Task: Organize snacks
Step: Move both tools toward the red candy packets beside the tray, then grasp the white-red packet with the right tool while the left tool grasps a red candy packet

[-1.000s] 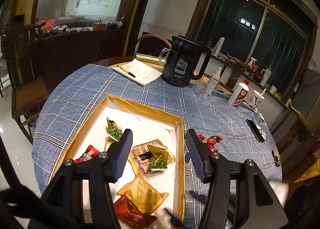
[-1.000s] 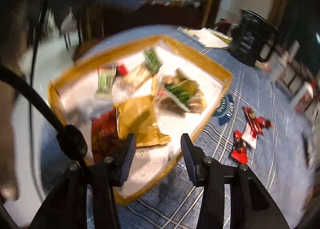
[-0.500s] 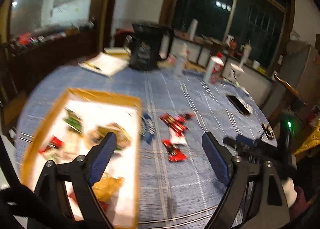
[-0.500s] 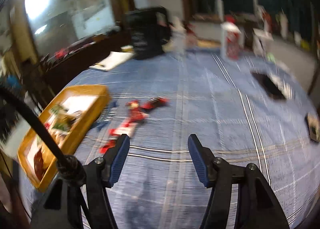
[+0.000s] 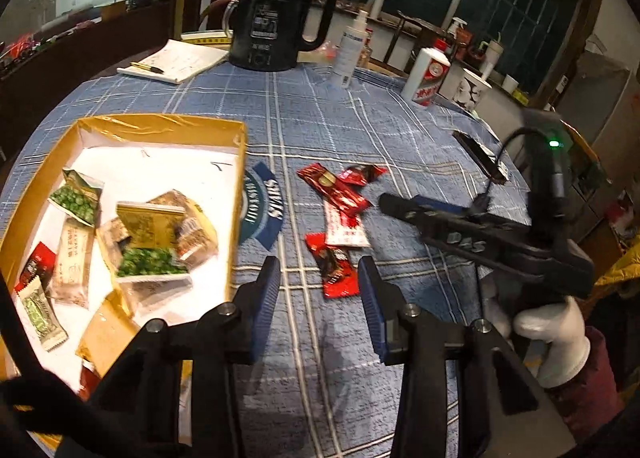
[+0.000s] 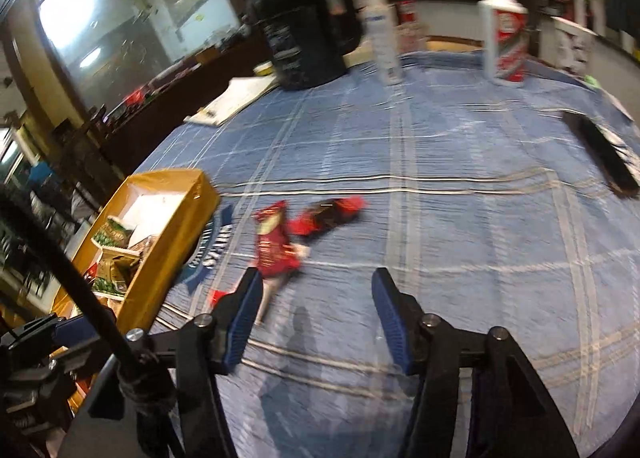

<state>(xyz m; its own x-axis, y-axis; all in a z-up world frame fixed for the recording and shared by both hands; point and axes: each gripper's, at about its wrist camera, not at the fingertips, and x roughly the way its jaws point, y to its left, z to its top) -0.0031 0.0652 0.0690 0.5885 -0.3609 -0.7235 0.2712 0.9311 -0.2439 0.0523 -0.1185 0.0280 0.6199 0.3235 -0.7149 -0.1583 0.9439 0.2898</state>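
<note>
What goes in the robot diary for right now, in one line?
left claw: open, empty | right claw: open, empty | red foil snack packets: on blue checked tablecloth | gold cardboard box: holds snacks

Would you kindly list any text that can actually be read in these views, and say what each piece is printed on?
"SWISS": white letters, seen upside down, on the round blue emblem on the tablecloth beside the gold box.
Kettle label: too blurred to read.
Spray bottle and white-and-red bottle labels: too small.
Red snack packets and the packets inside the box: print not legible.
</note>
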